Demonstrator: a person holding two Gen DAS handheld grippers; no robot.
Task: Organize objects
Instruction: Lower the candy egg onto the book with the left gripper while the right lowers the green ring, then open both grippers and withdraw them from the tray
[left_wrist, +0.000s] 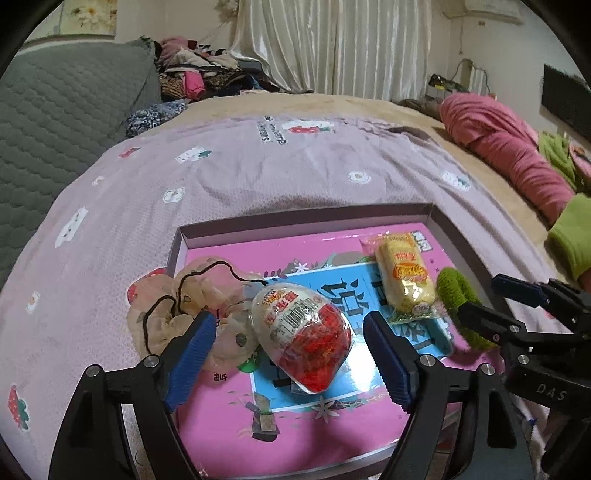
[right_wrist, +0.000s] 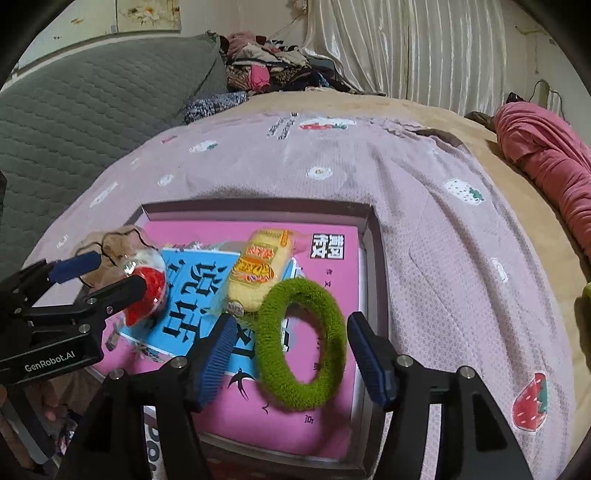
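While both jaws stand parted, left gripper frames the egg-shaped snack capsule and right gripper the green hair scrunchie, apparently set down inside the pink tray, yellow snack packet at twelve o'clock.

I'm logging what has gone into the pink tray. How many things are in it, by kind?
Snacks: 2, the egg and the yellow pack
Hair ties: 2, the green scrunchie and the beige scrunchie, which overhangs the tray's edge
Total: 4
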